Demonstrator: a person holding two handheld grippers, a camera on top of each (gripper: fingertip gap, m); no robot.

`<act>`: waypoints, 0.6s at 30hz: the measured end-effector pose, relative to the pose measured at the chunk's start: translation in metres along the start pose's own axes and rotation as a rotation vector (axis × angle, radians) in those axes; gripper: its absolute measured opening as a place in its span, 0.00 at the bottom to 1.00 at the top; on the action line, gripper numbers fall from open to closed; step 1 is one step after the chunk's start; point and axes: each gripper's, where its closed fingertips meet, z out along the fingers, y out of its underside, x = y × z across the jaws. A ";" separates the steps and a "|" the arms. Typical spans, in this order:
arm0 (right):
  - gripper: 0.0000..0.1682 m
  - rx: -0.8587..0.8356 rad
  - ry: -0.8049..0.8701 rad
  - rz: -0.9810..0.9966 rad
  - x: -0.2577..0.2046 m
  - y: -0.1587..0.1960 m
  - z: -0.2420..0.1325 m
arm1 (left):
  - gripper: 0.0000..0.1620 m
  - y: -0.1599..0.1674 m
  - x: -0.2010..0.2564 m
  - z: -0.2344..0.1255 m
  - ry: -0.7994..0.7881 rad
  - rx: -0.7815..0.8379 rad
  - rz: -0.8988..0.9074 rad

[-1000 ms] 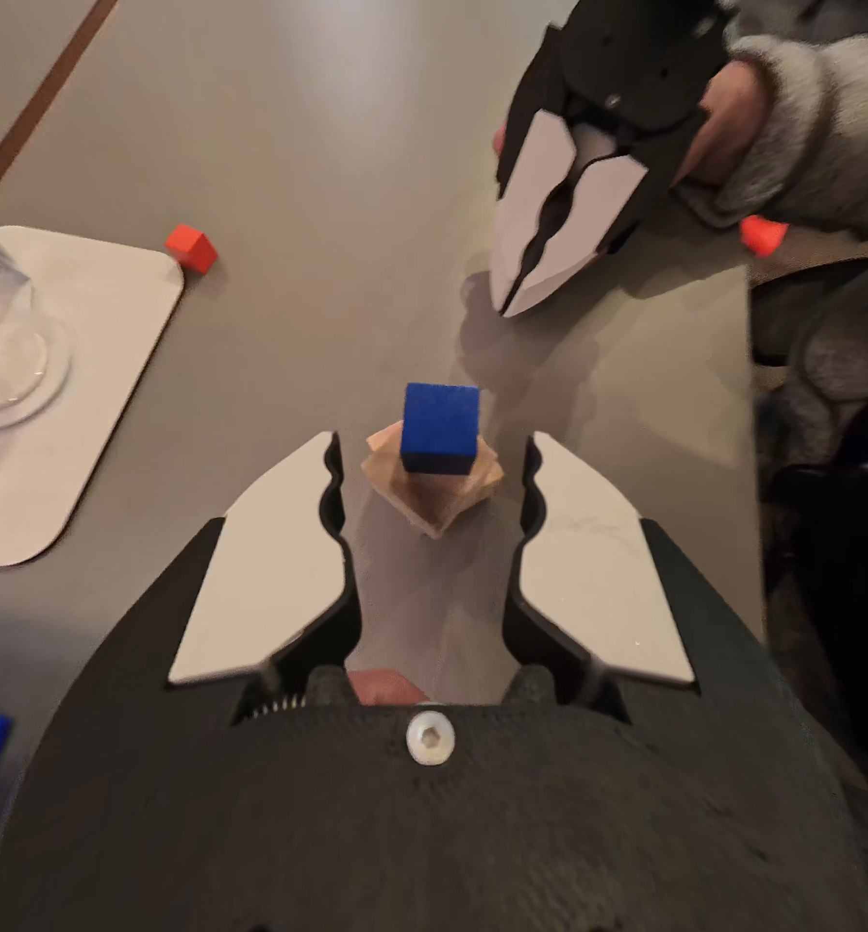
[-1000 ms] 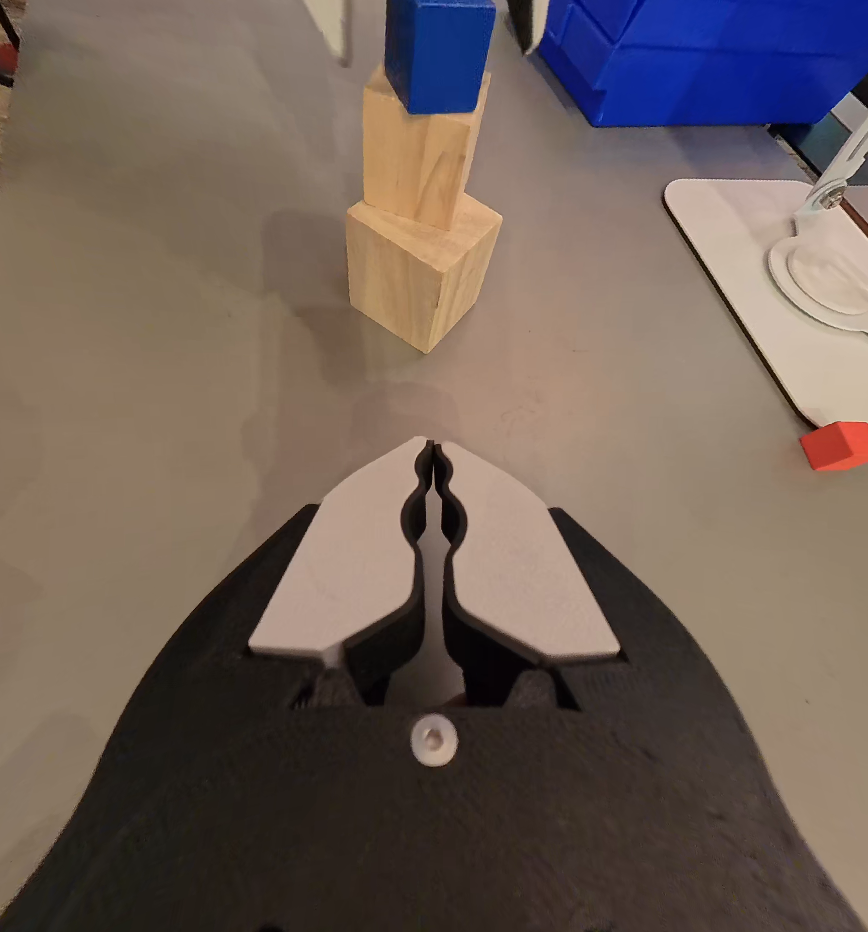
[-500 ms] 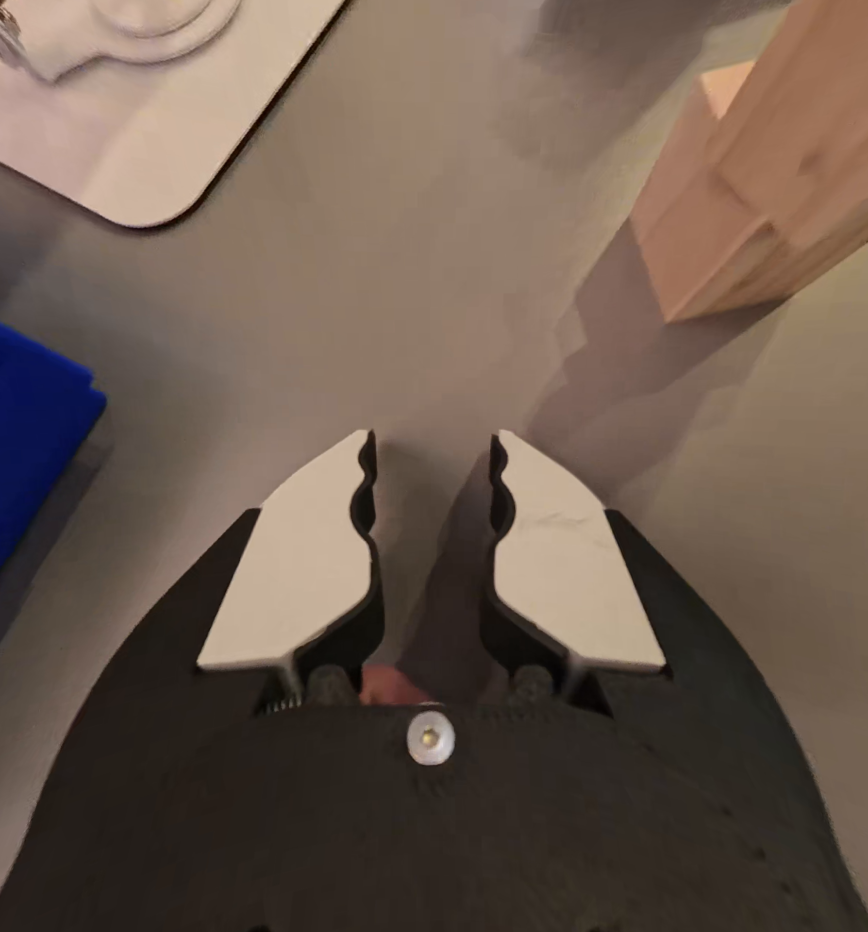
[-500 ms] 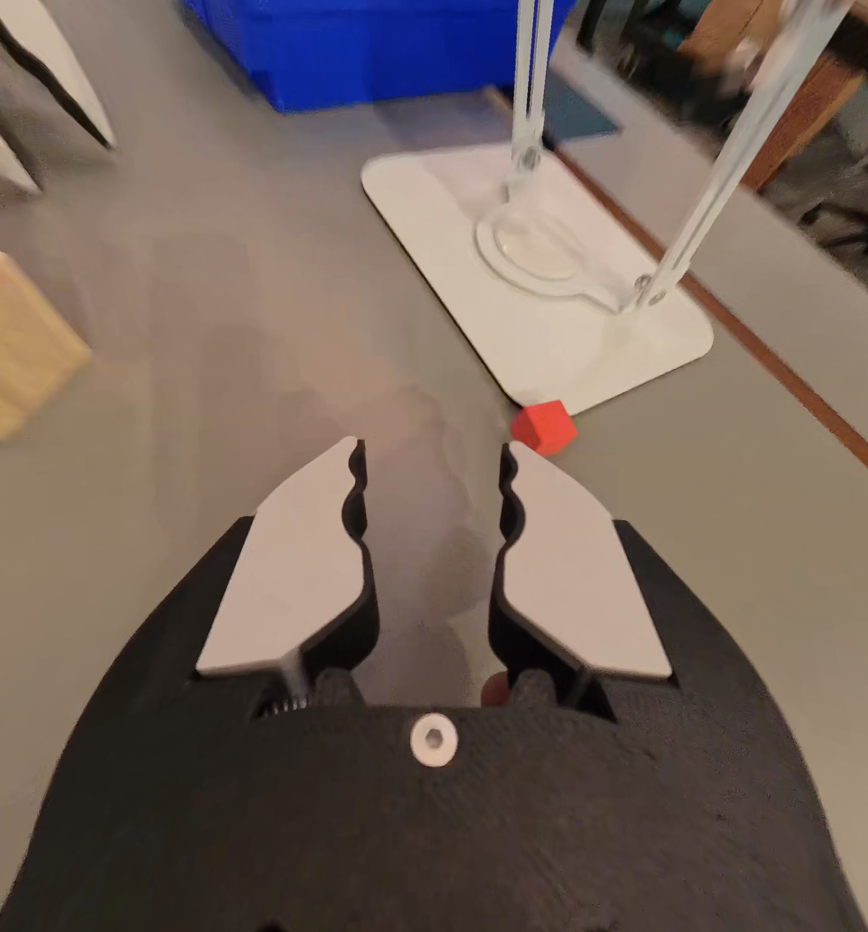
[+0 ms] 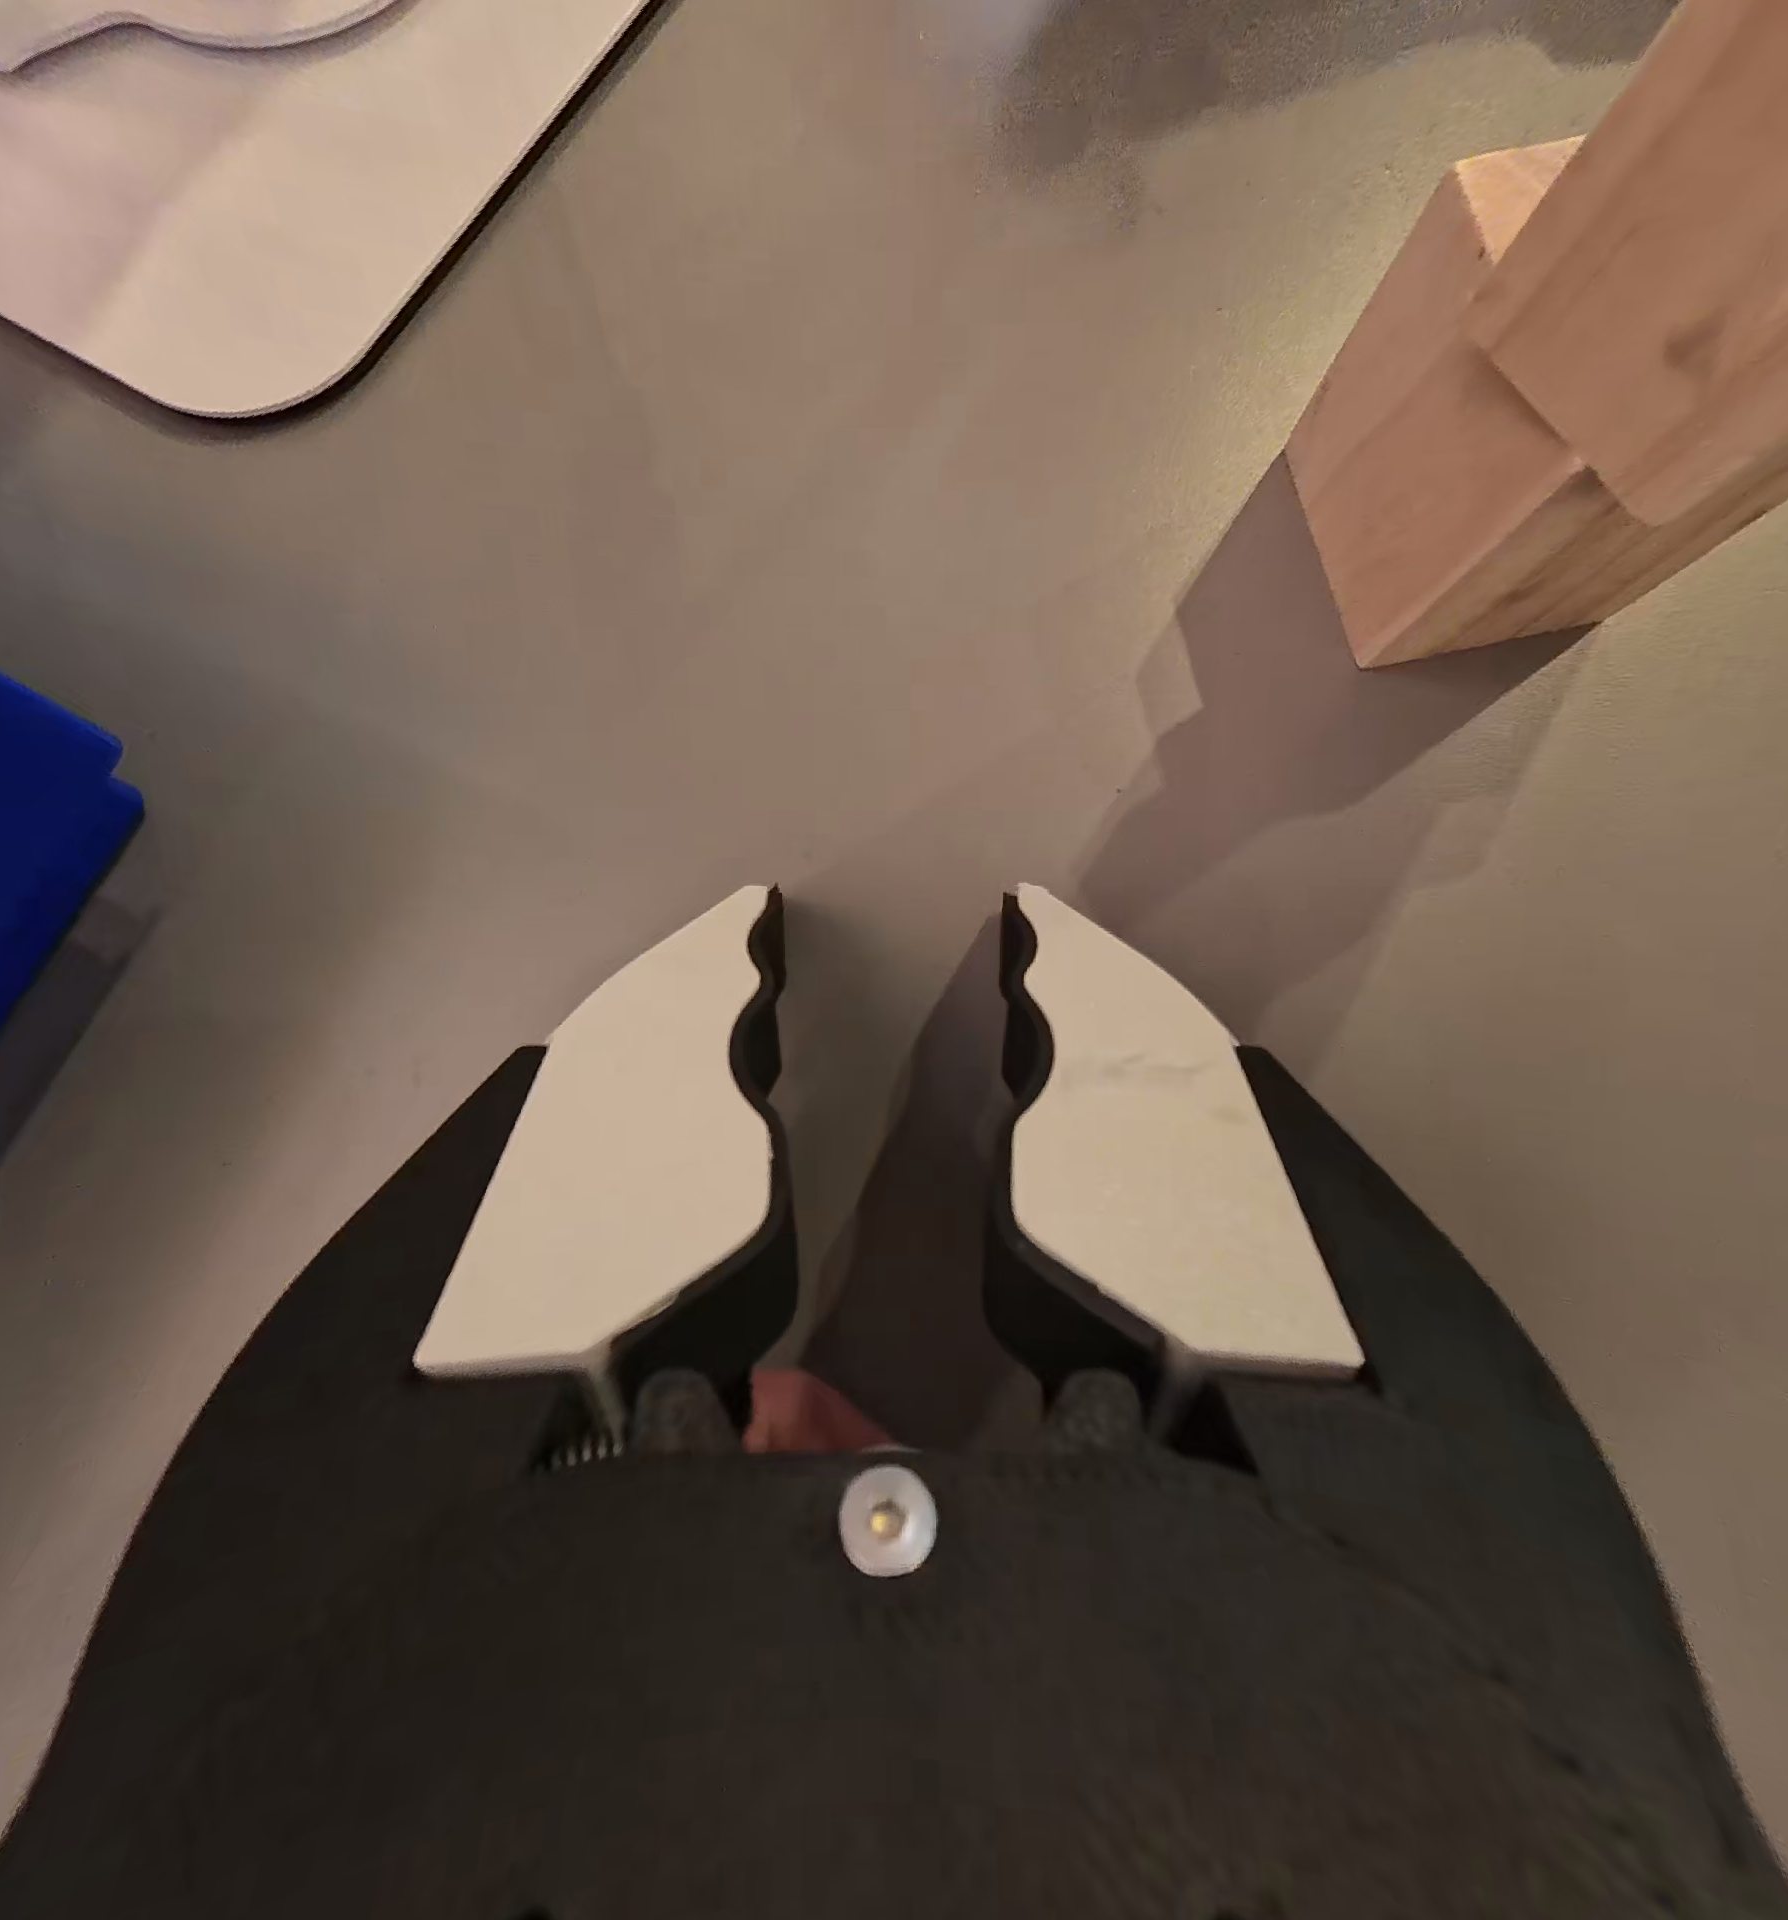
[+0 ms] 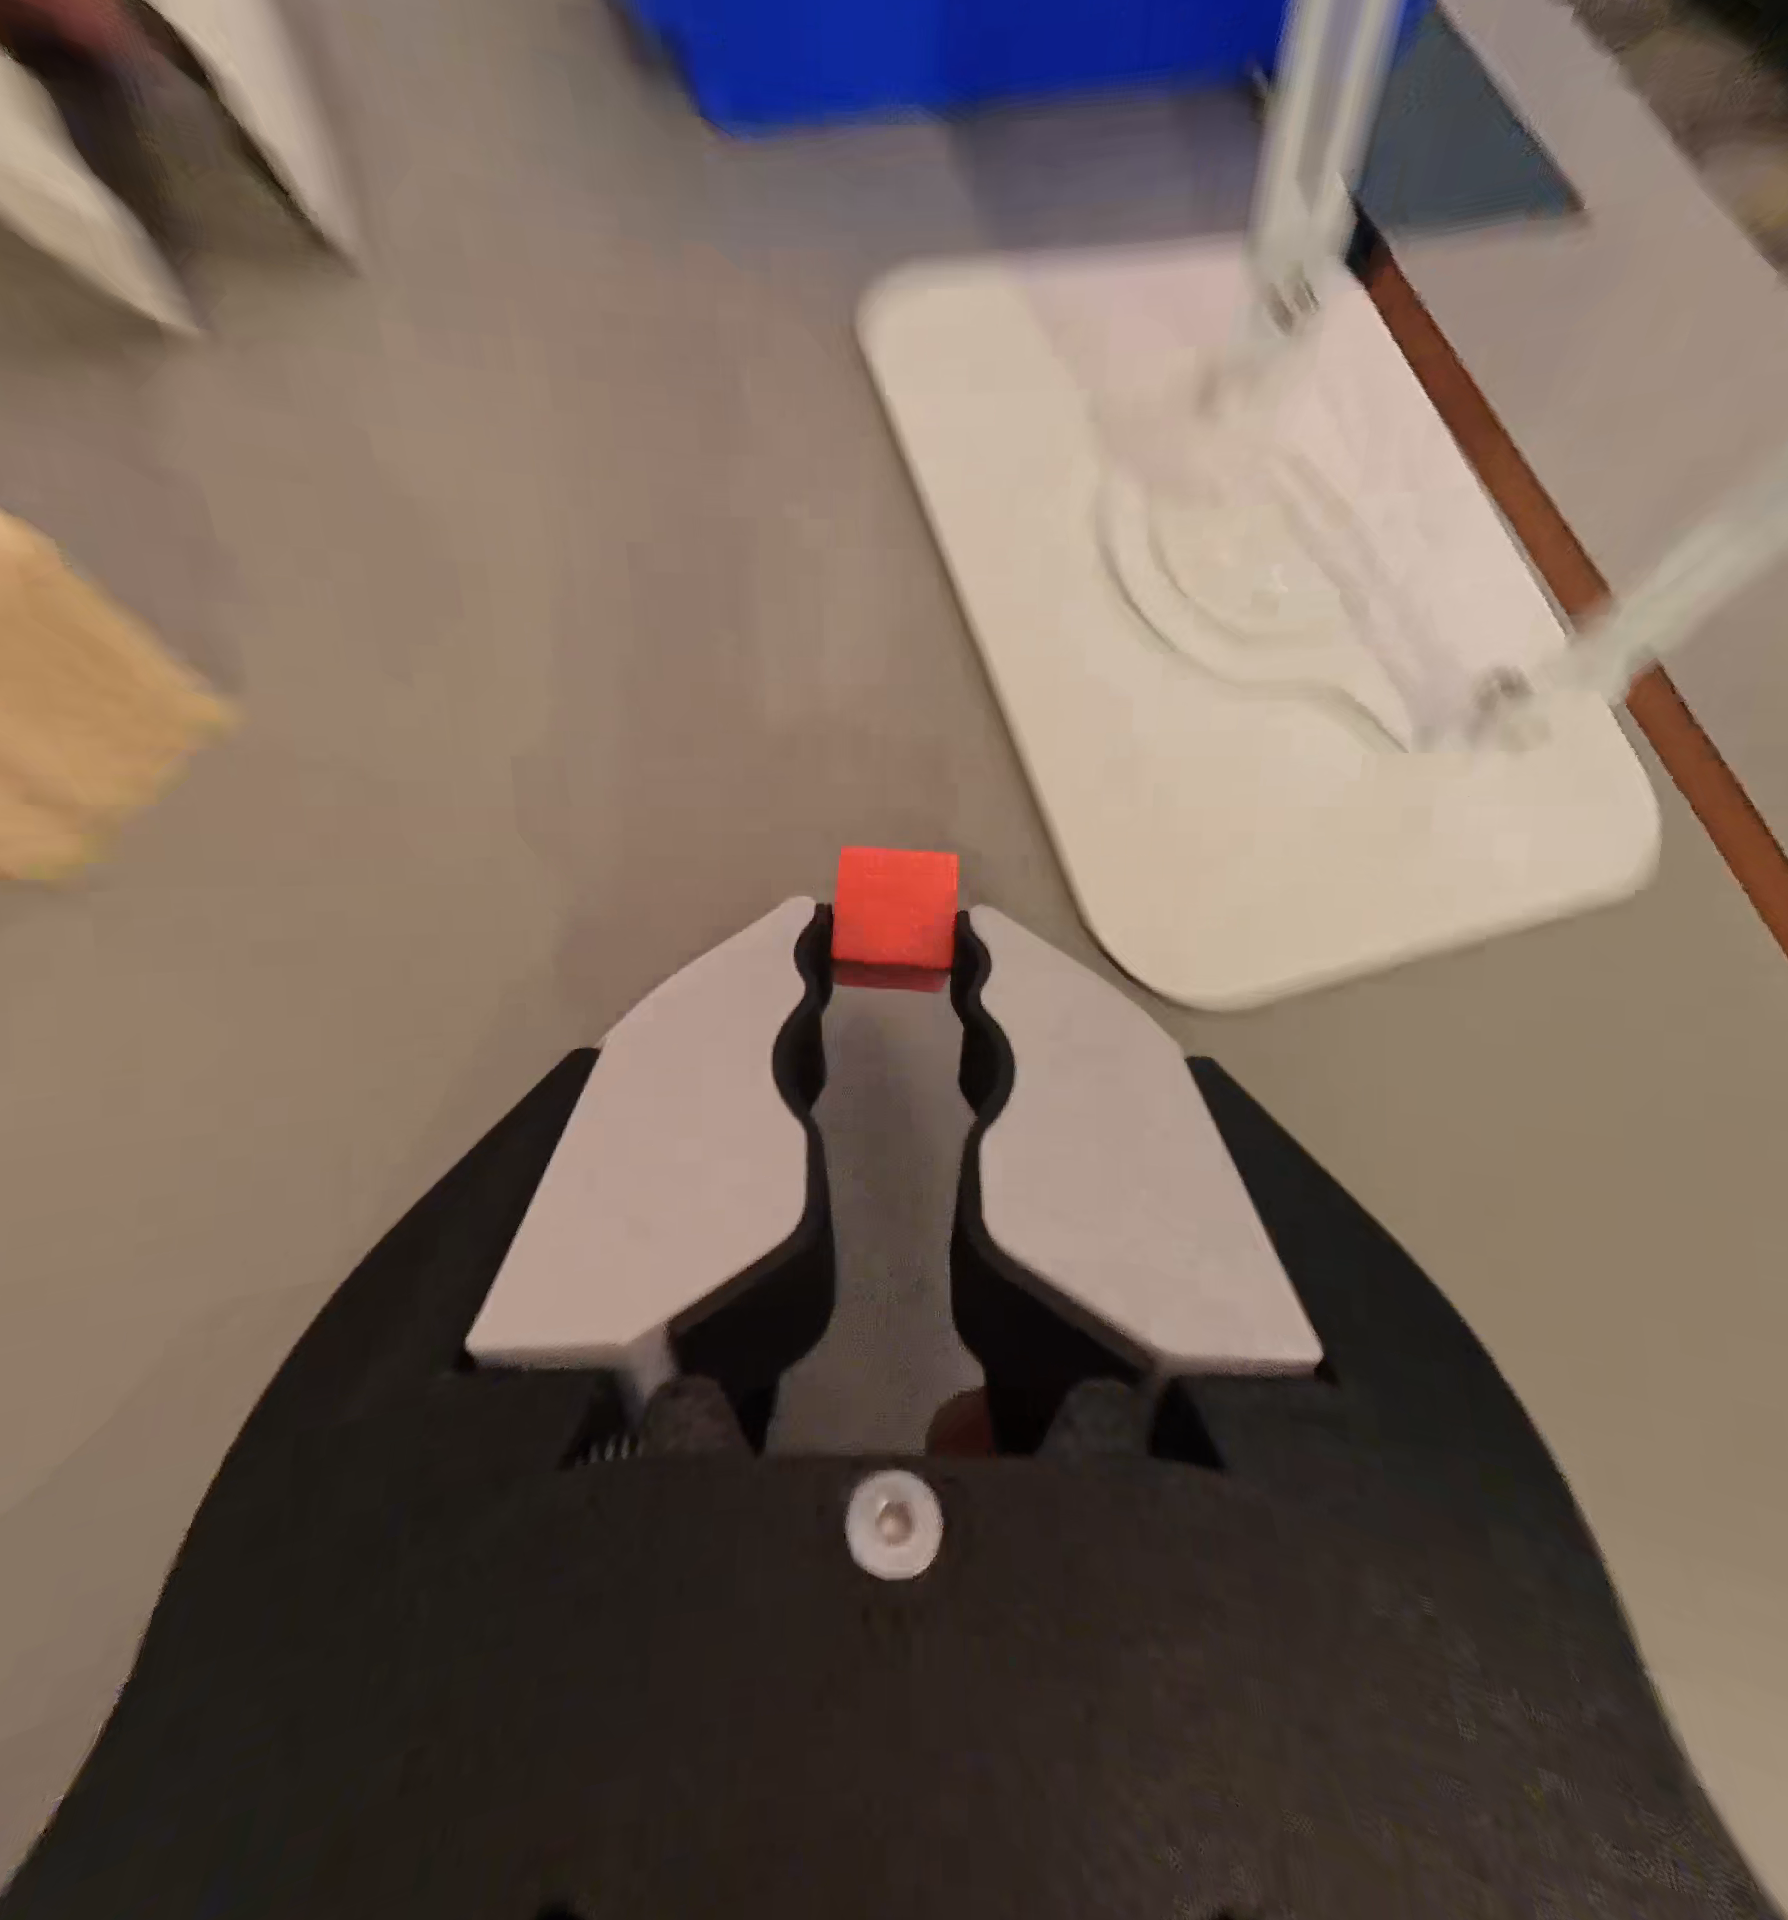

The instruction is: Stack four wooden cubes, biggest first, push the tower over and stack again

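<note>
Your right gripper [image 6: 892, 920] angles down at the table, fingertips pinching the red cube [image 6: 895, 906] just beside the white base plate [image 6: 1285, 831]. Your left gripper [image 5: 890, 904] hangs part-open, empty, near the wooden stack [image 5: 1555, 416].

warm, dimmish indoor light on both views. left wrist view is sharp; stacked wooden cubes [image 5: 1555, 416] throw a long stepped shadow across the grey table [image 5: 765, 623] toward the camera, so light comes from beyond them. right wrist view is motion-blurred, worst at the edges: clear stand [image 6: 1305, 208] and blue bin [image 6: 931, 52] smeared, red cube [image 6: 895, 906] fairly crisp. wide-angle stretch at the borders.
</note>
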 end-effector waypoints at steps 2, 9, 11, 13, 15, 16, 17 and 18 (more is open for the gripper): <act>0.13 0.069 -0.088 -0.045 -0.040 -0.036 -0.014 | 0.24 0.000 0.000 0.000 0.004 -0.001 -0.002; 0.13 0.140 -0.328 -0.133 -0.137 -0.112 -0.036 | 0.24 0.000 -0.001 0.000 -0.007 0.001 0.004; 0.13 0.115 -0.341 -0.165 -0.147 -0.117 -0.032 | 0.24 0.000 -0.001 0.000 -0.009 0.002 0.006; 0.13 0.077 -0.337 -0.180 -0.150 -0.117 -0.026 | 0.24 0.000 0.000 0.000 -0.006 0.002 0.006; 0.13 0.047 -0.334 -0.195 -0.152 -0.116 -0.021 | 0.24 0.000 0.000 0.000 0.000 0.001 0.005; 0.13 0.030 -0.333 -0.194 -0.152 -0.114 -0.018 | 0.24 0.000 0.000 0.000 0.003 0.001 0.005; 0.13 0.010 -0.323 -0.193 -0.151 -0.112 -0.016 | 0.24 0.000 0.001 0.000 0.004 0.001 0.006; 0.13 -0.006 -0.313 -0.202 -0.150 -0.110 -0.014 | 0.23 0.000 0.001 0.000 0.007 0.001 0.008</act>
